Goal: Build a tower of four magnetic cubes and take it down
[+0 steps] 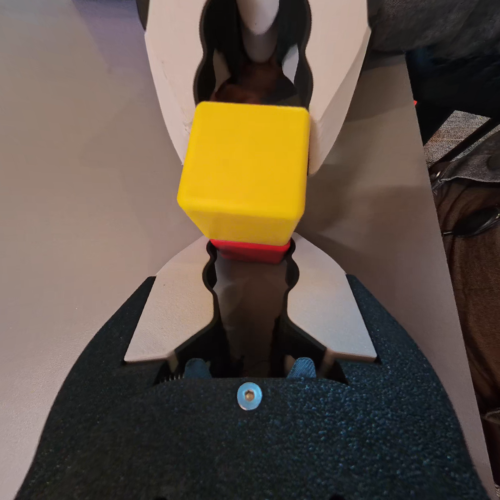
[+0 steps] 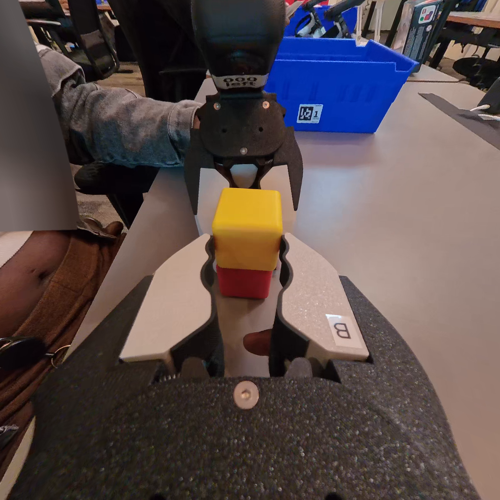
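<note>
Right tongs (image 2: 246, 244): nearest the right wrist camera; grey fingers with dark wavy pads (image 2: 209, 251) pressed on both side faces of the yellow cube (image 2: 247, 230).
Left tongs (image 1: 250, 250): fingertips closed on the red cube (image 1: 250, 253), one pad at each side of it; they approach from the side opposite the right tongs.
Yellow cube: sits directly on top of the red cube, faces roughly aligned; slightly tilted in the left wrist view.
Red cube: lower block of the two-block stack, standing on the counter (image 2: 378, 216).
Stack position: near the counter's edge, between the two facing tongs.
Blue bin (image 2: 338, 81): on the counter well behind the stack, with a white sticker on its front wall.
Person: denim sleeve (image 2: 121, 130) reaching to the left tongs; brown clothing beside the counter edge.
Black strip (image 2: 465, 113): lies on the counter at far right.
</note>
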